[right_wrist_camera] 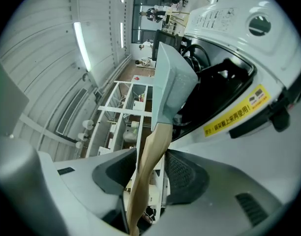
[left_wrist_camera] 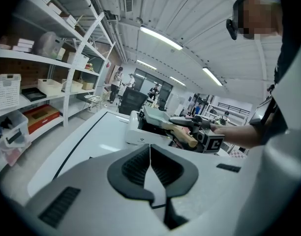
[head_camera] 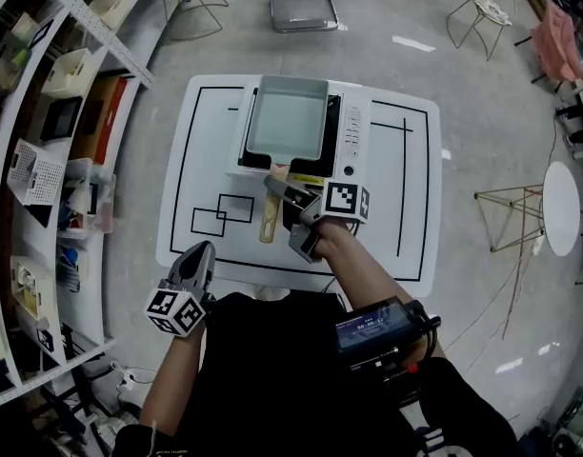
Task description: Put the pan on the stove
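Observation:
The pale blue rectangular pan (head_camera: pixel 287 114) sits on the white tabletop stove (head_camera: pixel 353 131), and its wooden handle (head_camera: pixel 270 212) points toward me. My right gripper (head_camera: pixel 281 214) is open, one jaw on each side of that handle. In the right gripper view the handle (right_wrist_camera: pixel 150 161) runs between the pads with a gap on the right side, and the pan (right_wrist_camera: pixel 172 80) rests on the stove (right_wrist_camera: pixel 229 82) beyond. My left gripper (head_camera: pixel 204 251) hangs at the table's near left edge. It is shut (left_wrist_camera: pixel 150 149) and holds nothing.
The white table (head_camera: pixel 206 160) carries black outline markings. Shelving (head_camera: pixel 53 112) with bins runs along the left. A small round table (head_camera: pixel 561 208) and wire stools stand on the floor to the right, and a chair stands behind the table.

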The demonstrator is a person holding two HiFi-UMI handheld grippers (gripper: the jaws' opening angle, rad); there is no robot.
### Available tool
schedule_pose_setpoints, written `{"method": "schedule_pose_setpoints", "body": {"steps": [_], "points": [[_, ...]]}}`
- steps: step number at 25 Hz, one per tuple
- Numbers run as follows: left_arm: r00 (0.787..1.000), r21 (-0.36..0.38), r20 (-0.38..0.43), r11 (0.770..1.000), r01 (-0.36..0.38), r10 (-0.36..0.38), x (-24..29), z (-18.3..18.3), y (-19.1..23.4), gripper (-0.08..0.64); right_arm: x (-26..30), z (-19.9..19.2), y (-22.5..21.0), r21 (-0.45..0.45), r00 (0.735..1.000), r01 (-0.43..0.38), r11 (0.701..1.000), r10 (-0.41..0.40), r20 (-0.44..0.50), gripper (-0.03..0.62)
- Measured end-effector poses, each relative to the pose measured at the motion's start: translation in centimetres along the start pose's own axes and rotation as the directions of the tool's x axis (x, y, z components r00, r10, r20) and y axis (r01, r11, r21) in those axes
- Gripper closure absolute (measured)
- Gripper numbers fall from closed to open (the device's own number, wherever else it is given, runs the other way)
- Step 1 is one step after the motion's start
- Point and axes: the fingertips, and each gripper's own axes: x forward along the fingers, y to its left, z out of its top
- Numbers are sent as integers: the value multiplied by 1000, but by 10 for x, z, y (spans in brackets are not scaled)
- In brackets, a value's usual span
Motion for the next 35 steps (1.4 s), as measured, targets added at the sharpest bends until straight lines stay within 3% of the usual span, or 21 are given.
{"method": "schedule_pose_setpoints", "body": {"steps": [9, 16, 21, 25, 35], "points": [[995, 30, -28, 995, 98, -97, 0, -6, -7, 546, -19, -1, 1, -65, 994, 51, 997, -44, 96, 390], [983, 41, -26, 982, 185, -184, -3, -2, -22, 546, -58, 0, -2, -113, 972, 132, 985, -106, 210, 391], [972, 65, -26, 970, 234, -233, -7, -5, -31, 546, -87, -7, 2, -179, 949, 201, 963, -145, 281, 483], [962, 77, -31, 959, 272, -270, -9, -8, -39, 546, -111, -17, 9, -262, 929, 262, 929, -169, 330, 547], [931, 118, -41, 924, 365, -362, -13, -8, -61, 546, -167, -53, 17, -452, 879, 408, 793, -209, 428, 565]]}}
